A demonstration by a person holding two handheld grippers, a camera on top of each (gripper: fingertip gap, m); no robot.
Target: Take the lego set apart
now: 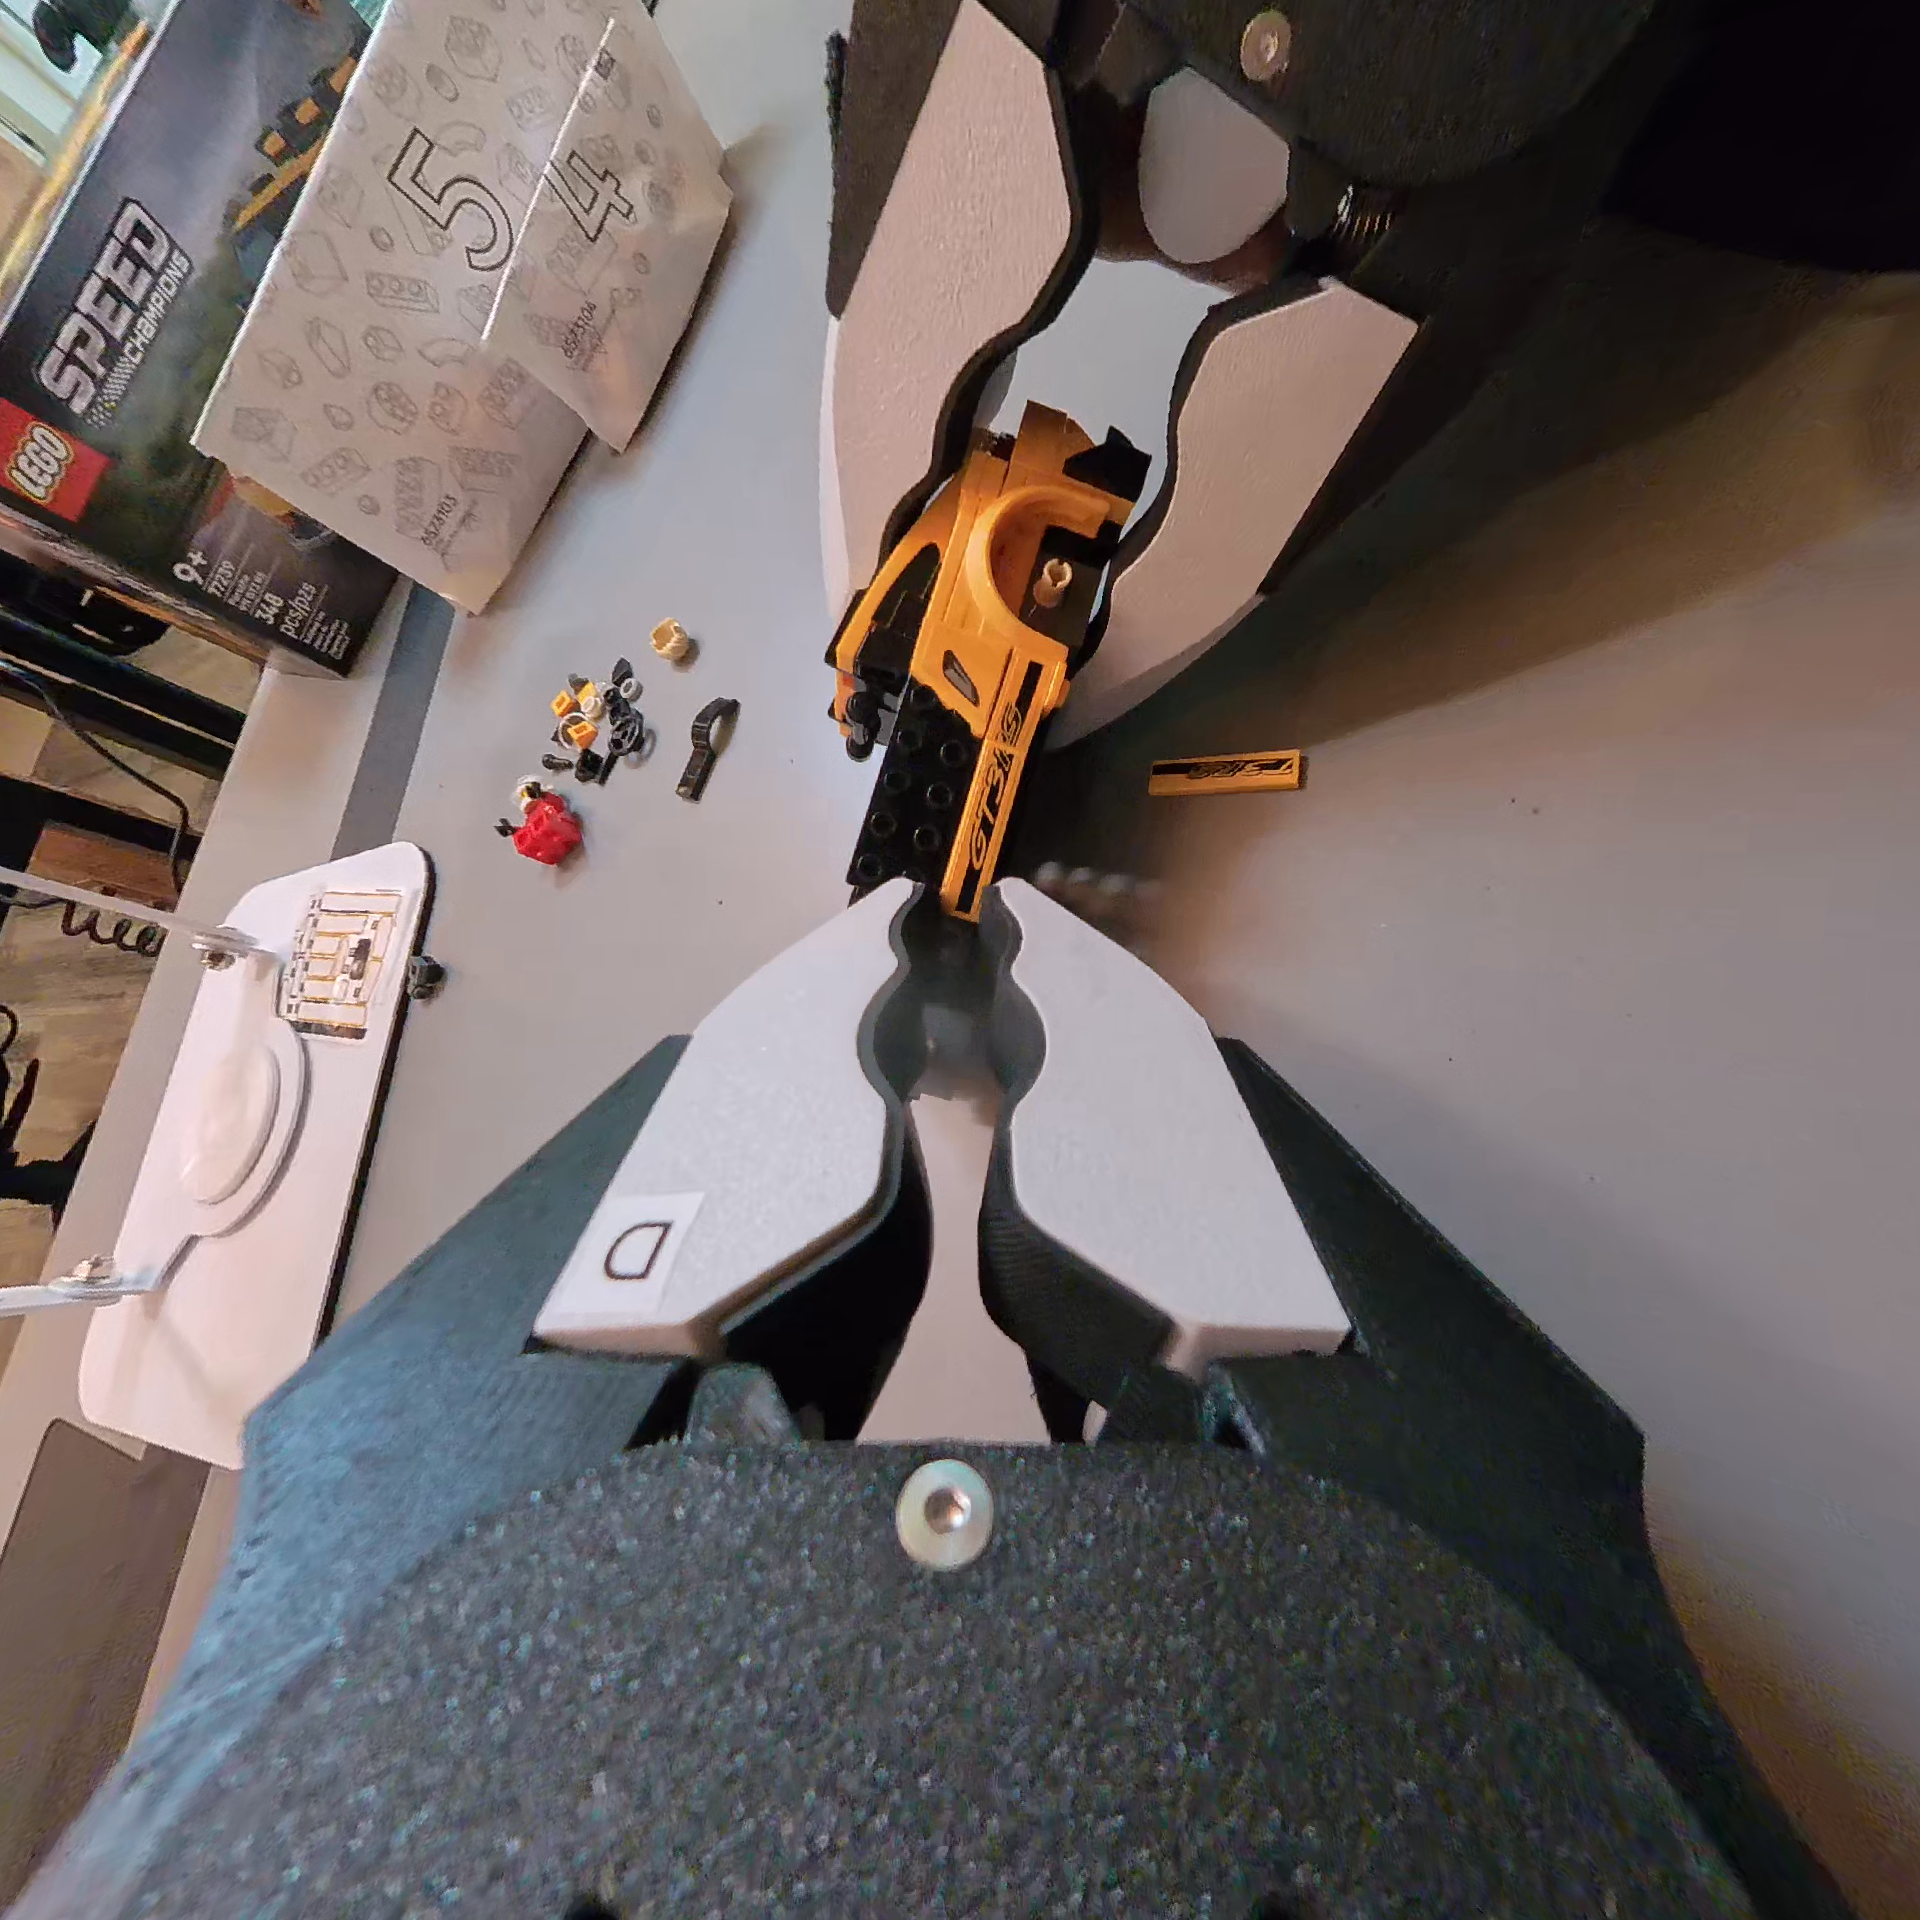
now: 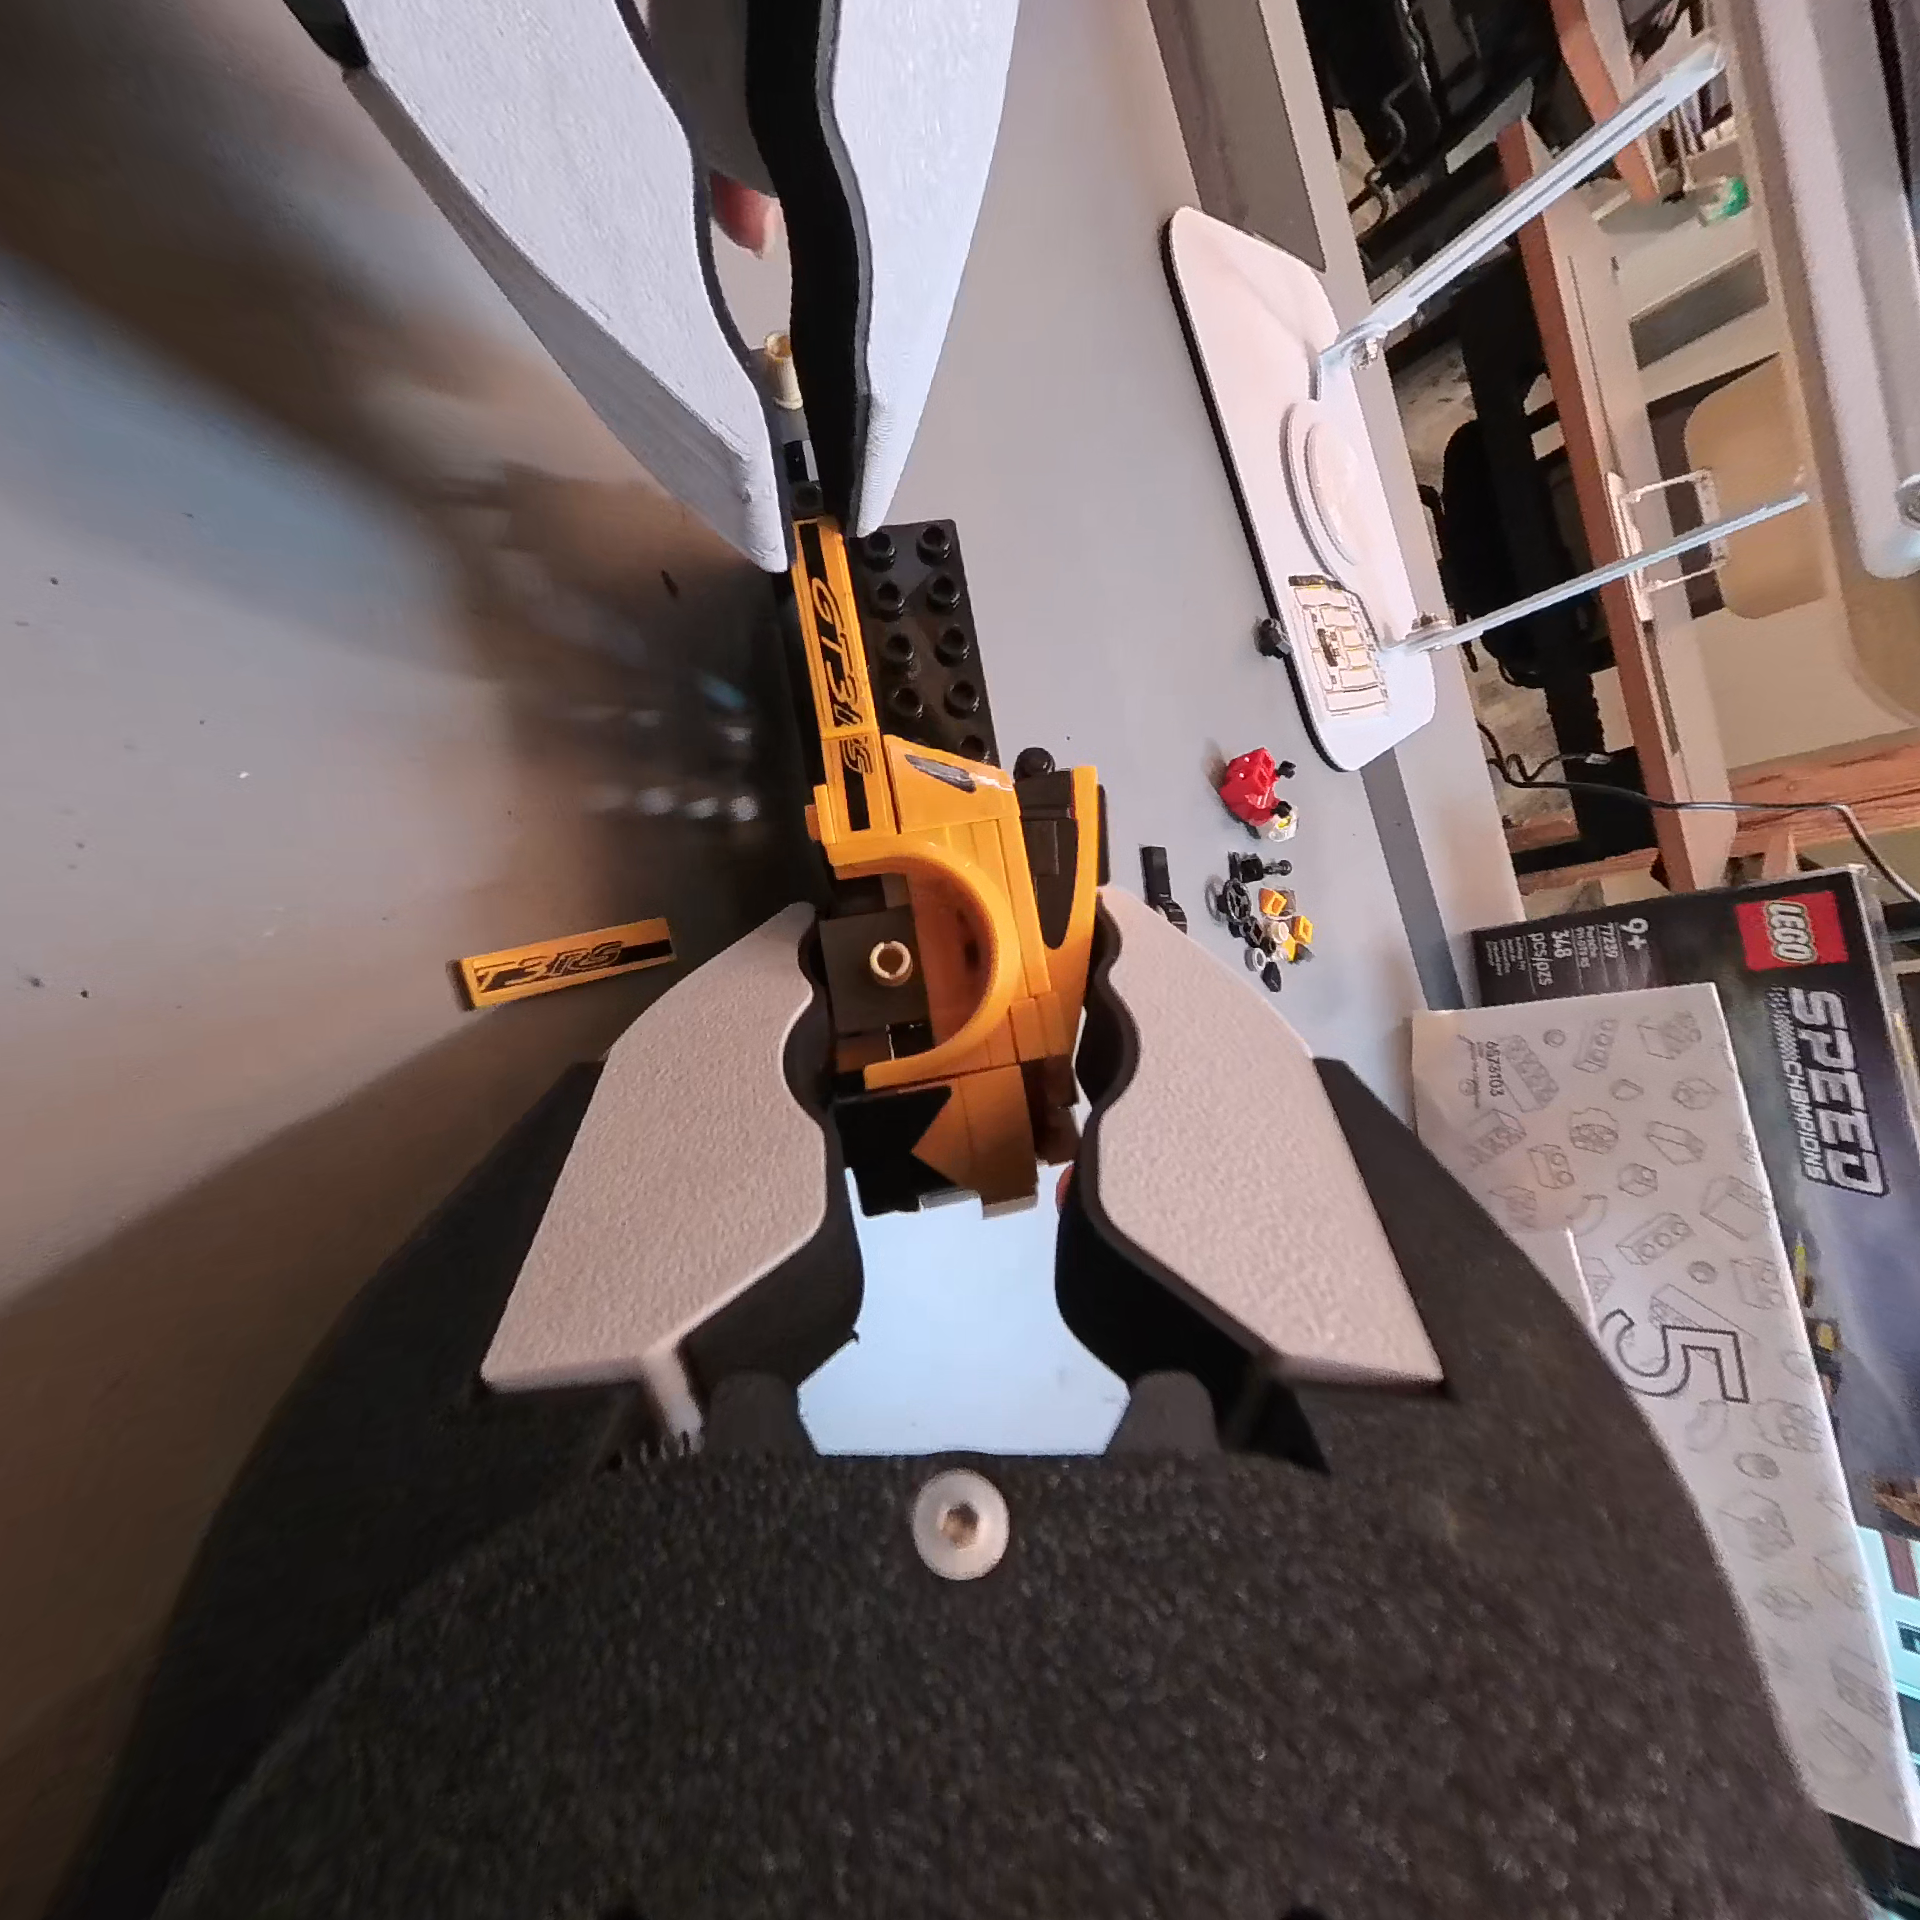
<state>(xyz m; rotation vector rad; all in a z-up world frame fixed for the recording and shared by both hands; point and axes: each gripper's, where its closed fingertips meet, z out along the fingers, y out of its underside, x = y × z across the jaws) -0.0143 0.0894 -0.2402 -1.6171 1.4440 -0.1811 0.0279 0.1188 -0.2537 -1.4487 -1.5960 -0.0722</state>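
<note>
- Left gripper (image 1: 951,914): jaws nearly closed, tips pinching thin yellow strip (image 1: 995,795) at one end of the lego car (image 1: 987,613).
- Right gripper (image 2: 951,1039): facing the left one, jaws partway apart, clamped on car's wider end.
- Both held above table; grippers point at each other, tips well apart.

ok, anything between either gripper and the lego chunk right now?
Nothing visible. The left gripper pinches the yellow side tile; the right gripper clamps the yellow car section directly.
</note>
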